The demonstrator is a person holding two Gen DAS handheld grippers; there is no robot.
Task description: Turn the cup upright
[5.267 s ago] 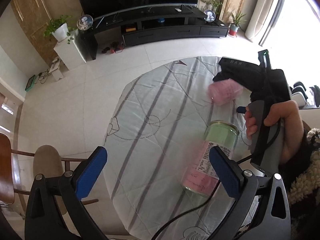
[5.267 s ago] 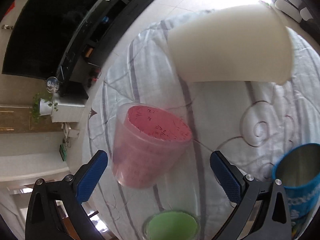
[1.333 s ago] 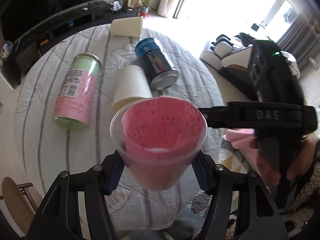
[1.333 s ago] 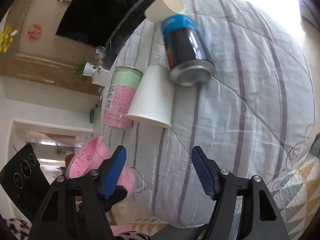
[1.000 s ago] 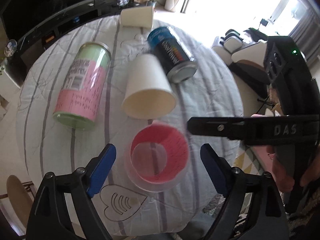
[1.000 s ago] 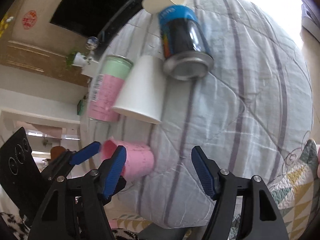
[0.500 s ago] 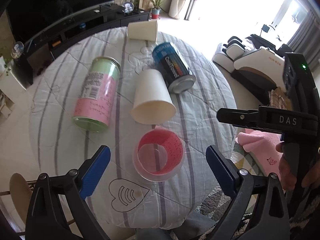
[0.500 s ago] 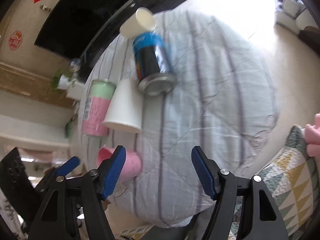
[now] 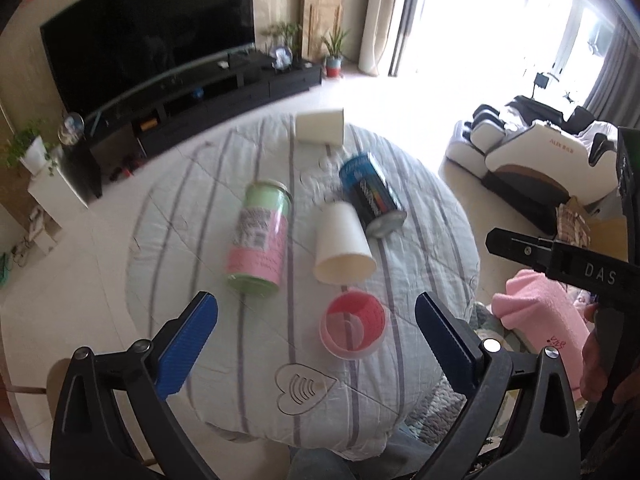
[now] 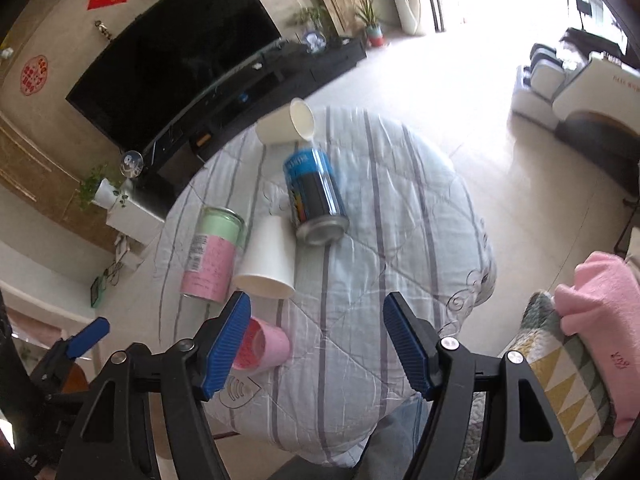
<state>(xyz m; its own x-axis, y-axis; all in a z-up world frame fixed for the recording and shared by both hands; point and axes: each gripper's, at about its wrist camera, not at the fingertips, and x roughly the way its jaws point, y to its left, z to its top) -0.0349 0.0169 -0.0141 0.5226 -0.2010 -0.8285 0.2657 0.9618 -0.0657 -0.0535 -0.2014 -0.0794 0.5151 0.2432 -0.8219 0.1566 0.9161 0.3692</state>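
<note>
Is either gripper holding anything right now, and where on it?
Nothing is held. Both the left gripper and right gripper are open; the pink cup stands free on the table.

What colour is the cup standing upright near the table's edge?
Pink, with a clear rim: the pink cup shows best in the left wrist view.

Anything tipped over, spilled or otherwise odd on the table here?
Four containers lie on their sides: the white paper cup, the second white paper cup at the far edge, the blue can and the pink-and-green can. Only the pink plastic cup stands upright. No spill visible.
</note>
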